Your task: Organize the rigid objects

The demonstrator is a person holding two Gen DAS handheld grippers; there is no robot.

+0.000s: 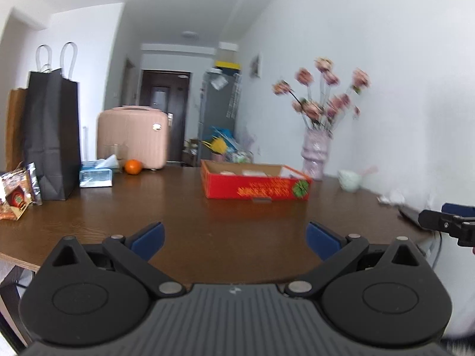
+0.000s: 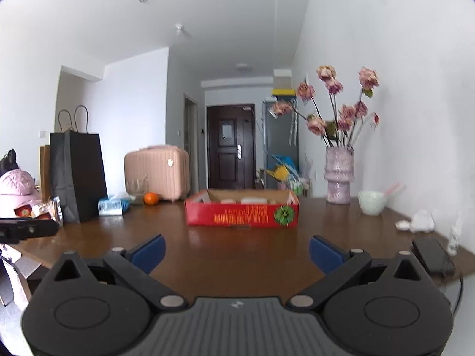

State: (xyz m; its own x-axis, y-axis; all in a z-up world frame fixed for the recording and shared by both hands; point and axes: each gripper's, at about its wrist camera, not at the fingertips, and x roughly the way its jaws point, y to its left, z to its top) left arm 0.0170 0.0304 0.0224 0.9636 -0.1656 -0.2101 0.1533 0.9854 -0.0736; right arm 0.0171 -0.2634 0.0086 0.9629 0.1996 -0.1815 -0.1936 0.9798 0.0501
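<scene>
Glossy brown table (image 2: 237,246) bears rectangular red cardboard box (image 2: 242,215).

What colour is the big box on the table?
The box is red with yellow writing and a green round design on its front. The right wrist view shows it best.

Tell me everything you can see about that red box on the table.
The red box is a low, open-topped carton that looks like cardboard, brown inside. Its front face carries yellow print, which reads upside down, and a round green emblem near its right end. It sits flat on the brown table, roughly mid-table, with its flaps open. A few pale items lie inside, too blurred to identify. Nothing touches it from outside: both grippers are short of it, and the vase stands apart behind its right end.
</scene>
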